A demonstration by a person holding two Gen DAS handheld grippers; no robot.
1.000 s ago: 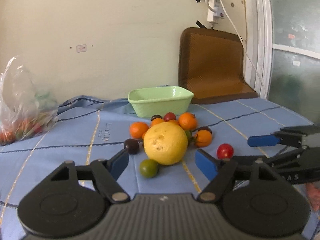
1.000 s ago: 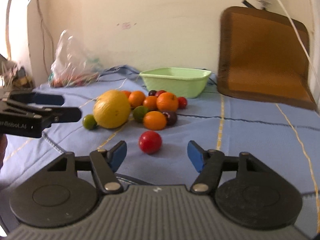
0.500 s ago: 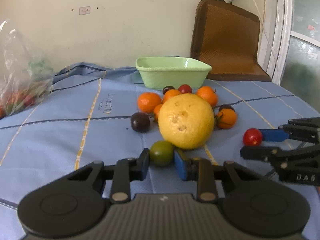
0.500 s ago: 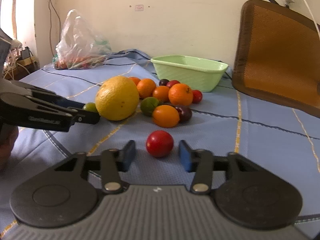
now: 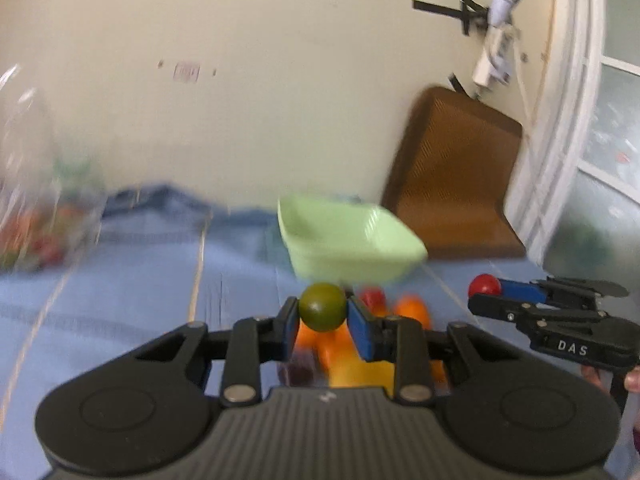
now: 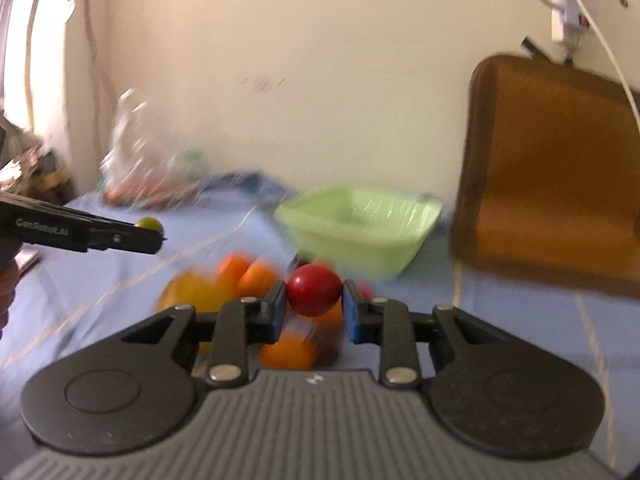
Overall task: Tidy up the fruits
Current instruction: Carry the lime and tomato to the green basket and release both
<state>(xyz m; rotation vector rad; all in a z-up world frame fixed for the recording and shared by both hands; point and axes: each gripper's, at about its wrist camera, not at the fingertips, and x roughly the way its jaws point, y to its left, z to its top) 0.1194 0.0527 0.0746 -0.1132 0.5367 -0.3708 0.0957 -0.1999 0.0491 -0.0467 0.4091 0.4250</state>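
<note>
From the left wrist, the left tongs (image 5: 323,322) are clenched on a small green fruit (image 5: 322,306), carried in the air above the pile of oranges (image 5: 410,308) on the blue cloth (image 5: 140,280). The green tub (image 5: 352,240) stands just beyond the pile, nothing visible inside from here. To the right, the right tongs (image 5: 486,292) carry a red fruit (image 5: 484,285) at about the same height. The step looks like carrying both fruits to the tub; the left one is best brought over the near rim and lowered well inside before the grip is eased, since a round fruit dropped from height may bounce out.

From the right wrist, the right tongs (image 6: 314,308) grasp the red fruit (image 6: 314,289) across its middle, with the tub (image 6: 360,228) ahead and slightly right. The left tongs (image 6: 156,236) with their green fruit (image 6: 149,223) sit well off to the left. Both are heading for one small tub, so going in one after the other would avoid a collision over the rim.
</note>
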